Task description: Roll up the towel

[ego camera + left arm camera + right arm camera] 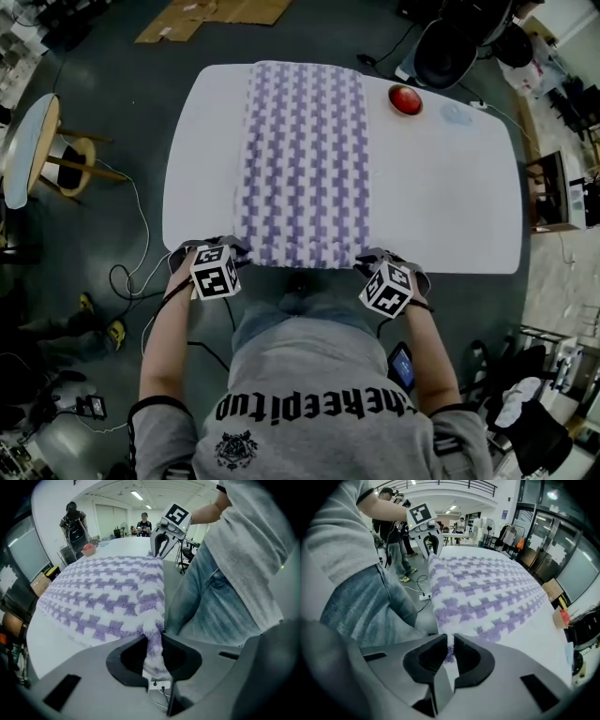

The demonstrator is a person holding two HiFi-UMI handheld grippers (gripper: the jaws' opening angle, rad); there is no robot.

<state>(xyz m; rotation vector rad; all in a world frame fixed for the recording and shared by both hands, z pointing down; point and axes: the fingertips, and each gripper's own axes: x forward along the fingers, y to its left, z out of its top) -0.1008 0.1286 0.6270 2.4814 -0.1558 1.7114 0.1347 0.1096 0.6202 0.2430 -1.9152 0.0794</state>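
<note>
A purple-and-white checked towel (302, 159) lies flat along the white table (450, 187), reaching from the far edge to the near edge. My left gripper (221, 251) is at the towel's near left corner; in the left gripper view that corner of the towel (152, 639) is pinched between the jaws of my left gripper (153, 645). My right gripper (380, 258) is at the near right corner, and in the right gripper view the towel's edge (449, 644) is squeezed between its nearly closed jaws (450, 649).
A red round object (405, 99) sits on the table's far right, beside a faint bluish disc (457, 114). A round stool (28, 150) stands left of the table. Cables and gear lie on the floor. People stand far off (72, 522).
</note>
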